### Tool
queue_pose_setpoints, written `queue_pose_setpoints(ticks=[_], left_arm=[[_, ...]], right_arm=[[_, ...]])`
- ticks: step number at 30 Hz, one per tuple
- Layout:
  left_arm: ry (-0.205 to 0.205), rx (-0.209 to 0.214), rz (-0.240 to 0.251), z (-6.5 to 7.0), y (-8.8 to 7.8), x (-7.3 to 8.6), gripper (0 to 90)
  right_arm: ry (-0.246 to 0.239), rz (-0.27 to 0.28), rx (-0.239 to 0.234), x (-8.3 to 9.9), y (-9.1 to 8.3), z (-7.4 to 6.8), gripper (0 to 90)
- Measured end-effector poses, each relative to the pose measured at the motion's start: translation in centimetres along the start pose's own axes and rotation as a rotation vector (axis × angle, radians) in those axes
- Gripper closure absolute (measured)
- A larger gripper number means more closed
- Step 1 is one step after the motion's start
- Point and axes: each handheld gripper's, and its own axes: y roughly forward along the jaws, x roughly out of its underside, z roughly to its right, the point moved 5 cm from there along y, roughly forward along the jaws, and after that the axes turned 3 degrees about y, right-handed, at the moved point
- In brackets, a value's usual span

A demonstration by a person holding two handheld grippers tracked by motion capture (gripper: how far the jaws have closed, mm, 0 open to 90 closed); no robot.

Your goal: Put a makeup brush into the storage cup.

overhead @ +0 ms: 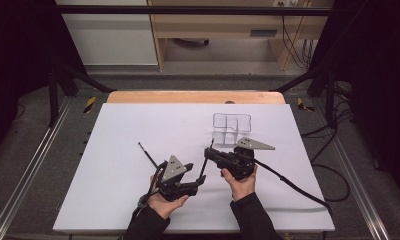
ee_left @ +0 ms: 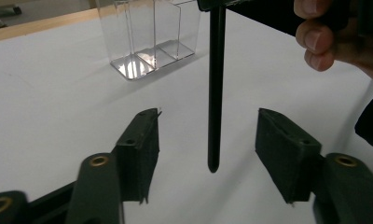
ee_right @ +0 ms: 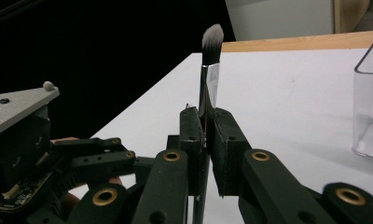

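Working left to right: my left gripper (ee_left: 208, 154) has let go, jaws spread either side of the makeup brush (ee_right: 208, 84), because my right gripper (ee_right: 206, 140) now clamps it upright, near the tabletop's front edge, before the clear organizer (overhead: 231, 128).

The slim black-handled makeup brush (ee_right: 210, 60) with a silver ferrule and pale soft bristles stands upright, bristles up, clamped at its handle. Its rounded handle end (ee_left: 213, 164) hangs just above the white table.
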Motion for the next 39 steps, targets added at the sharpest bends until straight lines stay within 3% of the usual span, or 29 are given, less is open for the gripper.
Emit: queue_pose_setpoints(ticks=[5, 13, 21, 28, 39], left_arm=[[0.015, -0.009, -0.016, -0.7, -0.7, 0.1, 23.3], [0.02, -0.034, -0.033, -2.5, -2.1, 0.8, 13.8], [0.018, -0.058, -0.025, -4.4, -3.4, 1.3, 10.5], [-0.026, -0.068, -0.027, -6.0, -4.4, 2.1, 8.9], [-0.033, -0.101, -0.033, -7.3, -5.4, 2.6, 8.2]], right_arm=[[-0.007, 0.007, 0.006, -0.2, -0.4, 0.3, 84.0], [-0.014, 0.011, 0.023, -0.4, -0.9, 0.8, 83.9], [-0.041, 0.02, 0.045, -0.7, -1.5, 1.3, 84.0], [-0.068, 0.04, 0.067, -1.5, -2.0, 1.7, 84.0], [-0.102, 0.055, 0.113, -2.4, -2.5, 2.5, 84.0]])
